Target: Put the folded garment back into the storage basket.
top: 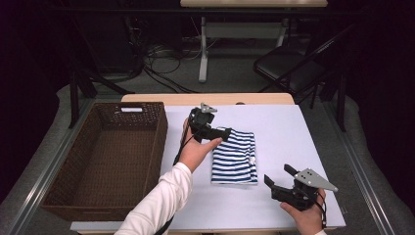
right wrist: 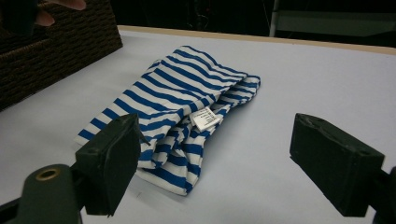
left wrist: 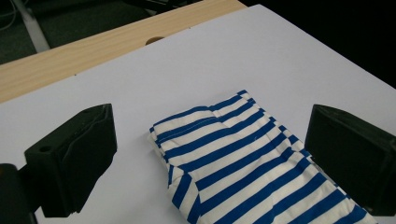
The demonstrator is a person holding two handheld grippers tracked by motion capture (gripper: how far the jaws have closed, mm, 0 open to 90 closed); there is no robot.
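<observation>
High view: one white table, one brown wicker basket along its left edge, one folded blue-and-white striped garment near the table's middle, two grippers. The step in hand looks like the approach for a pickup. The left gripper hovers at the garment's far left corner, jaws spread wide either side of the fold with nothing pinched. The right gripper waits near the table's right front corner, well apart from the cloth, jaws parted and empty. Next, the left jaws likely need to sink onto the folded edge and close on all layers; whether they already brush the fabric is hard to tell. One small white label shows on the garment's side.
</observation>
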